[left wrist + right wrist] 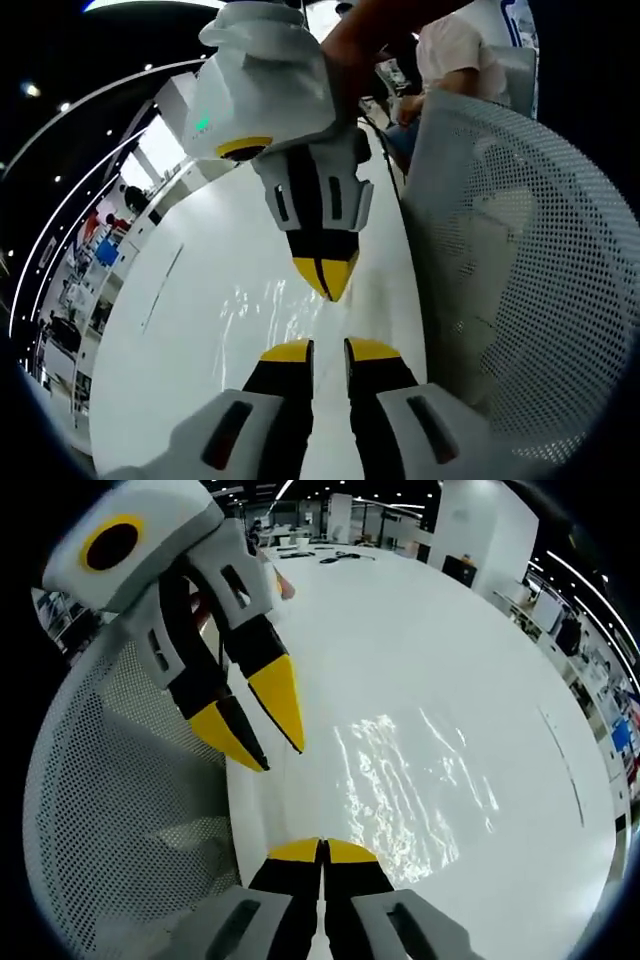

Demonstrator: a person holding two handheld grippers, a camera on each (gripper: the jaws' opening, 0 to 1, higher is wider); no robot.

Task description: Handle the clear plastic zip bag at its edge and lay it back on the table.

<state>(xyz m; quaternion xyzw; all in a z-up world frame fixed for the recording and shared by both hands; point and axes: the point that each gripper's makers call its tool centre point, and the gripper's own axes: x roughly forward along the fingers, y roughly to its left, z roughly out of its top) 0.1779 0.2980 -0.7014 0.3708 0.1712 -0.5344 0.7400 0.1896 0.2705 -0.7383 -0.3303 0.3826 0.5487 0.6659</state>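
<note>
open-plan lab, white table (480,680), mesh chair (530,270)

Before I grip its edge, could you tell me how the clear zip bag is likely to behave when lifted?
The zip bag looks like thin wrinkled film lying flat on the white table, so it will probably droop. It seems empty, so light. Its glossy surface may slip.

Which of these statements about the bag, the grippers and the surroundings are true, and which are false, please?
1. The clear zip bag lies on the white table. True.
2. The right gripper has its jaws wide apart. False: they are closed together.
3. A mesh chair stands beside the table. True.
4. The left gripper holds the bag in the air. False: its jaws are apart with nothing between them, and the bag is on the table.
</note>
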